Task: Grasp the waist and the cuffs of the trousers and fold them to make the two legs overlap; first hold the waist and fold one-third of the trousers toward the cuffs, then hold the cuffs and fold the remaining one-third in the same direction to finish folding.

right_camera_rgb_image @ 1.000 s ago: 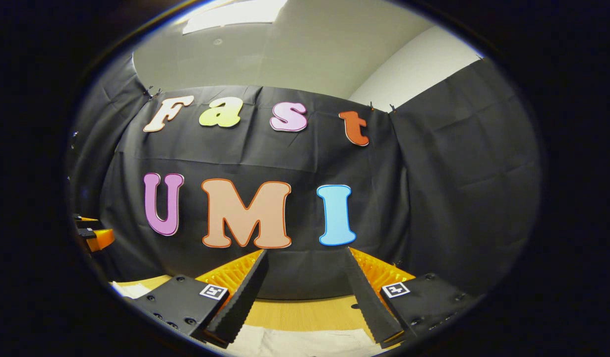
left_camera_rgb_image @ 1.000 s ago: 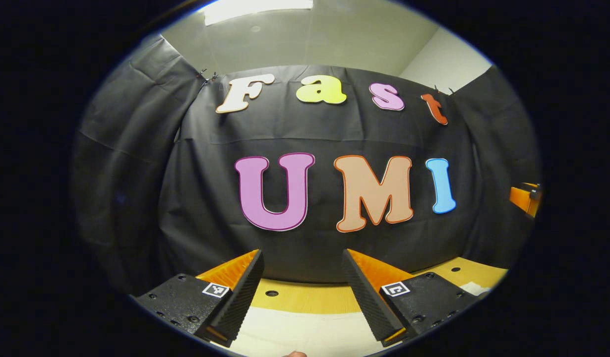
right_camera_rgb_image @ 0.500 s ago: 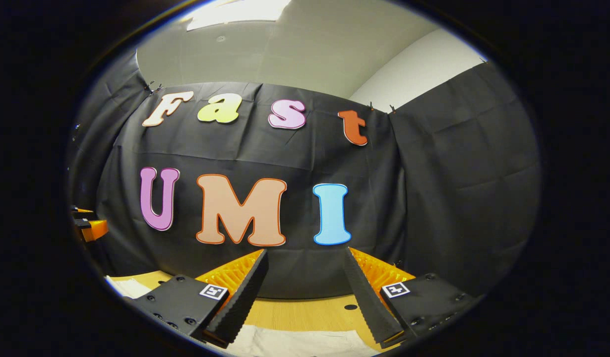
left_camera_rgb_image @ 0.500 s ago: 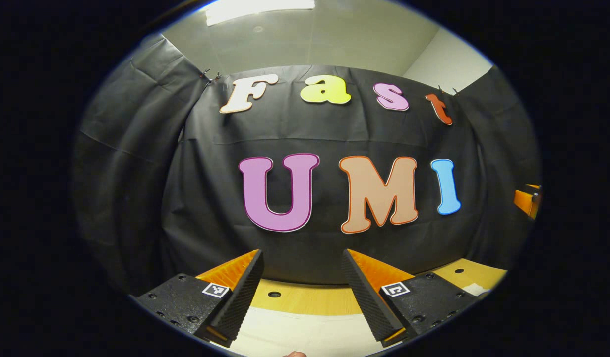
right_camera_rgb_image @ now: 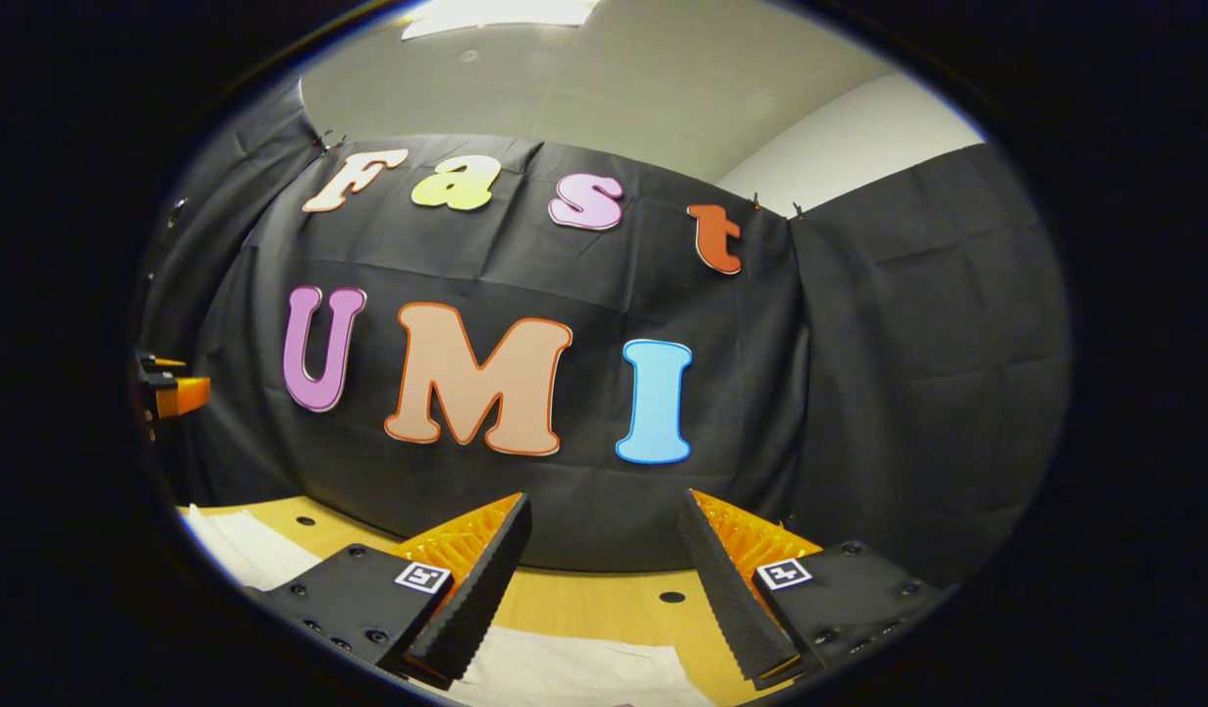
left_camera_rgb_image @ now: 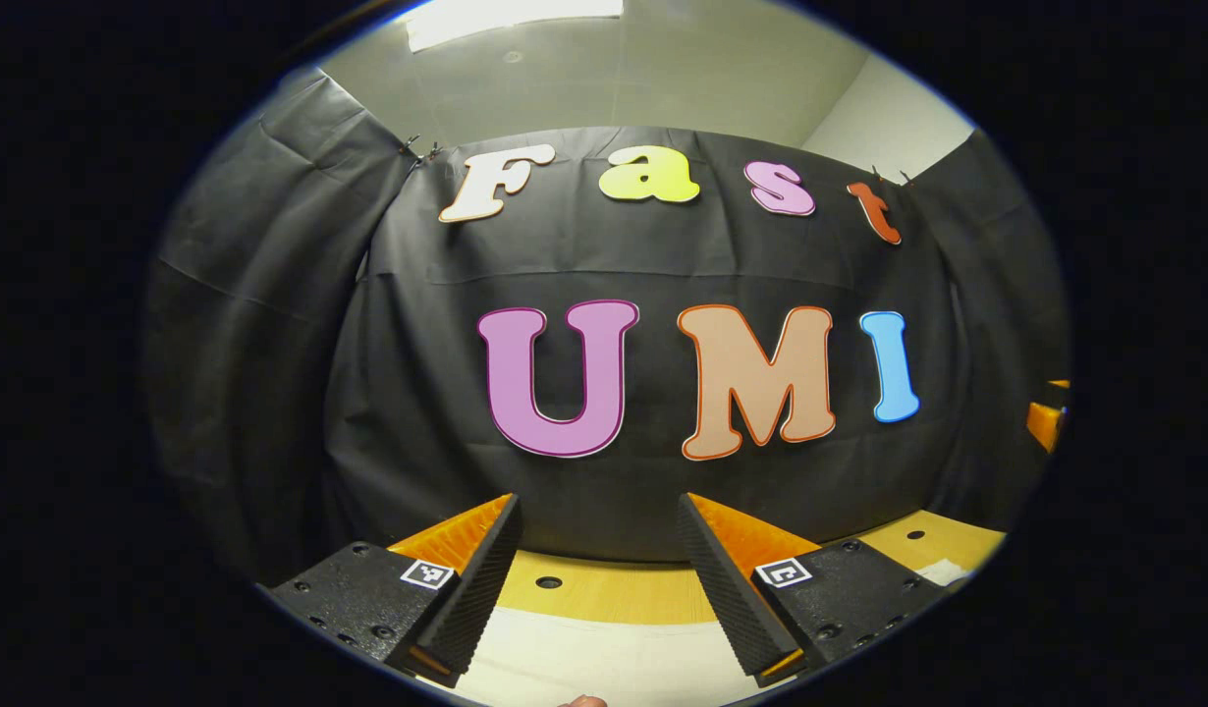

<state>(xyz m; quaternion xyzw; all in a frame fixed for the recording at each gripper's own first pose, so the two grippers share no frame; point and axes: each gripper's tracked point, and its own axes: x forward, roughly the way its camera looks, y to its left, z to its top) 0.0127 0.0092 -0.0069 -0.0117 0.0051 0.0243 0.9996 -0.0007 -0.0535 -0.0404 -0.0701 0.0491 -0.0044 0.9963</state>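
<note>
With both the left gripper (left_camera_rgb_image: pixel 596 579) and the right gripper (right_camera_rgb_image: pixel 604 579) held wide and empty above the pale cloth trousers (right_camera_rgb_image: pixel 575 673) on the yellow wooden table (left_camera_rgb_image: pixel 604 594), the first grasp is judged not yet begun; lowering to waist and cuffs is called for.

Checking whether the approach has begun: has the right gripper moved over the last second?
Yes. In the right gripper view the right gripper has tipped downward: the booth wall sits higher, and more table and pale trousers appear below.

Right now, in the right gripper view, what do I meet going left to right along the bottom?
Pale trousers on the wooden table → the right gripper, open: its left finger, then the right finger → the booth's black cloth wall.
</note>
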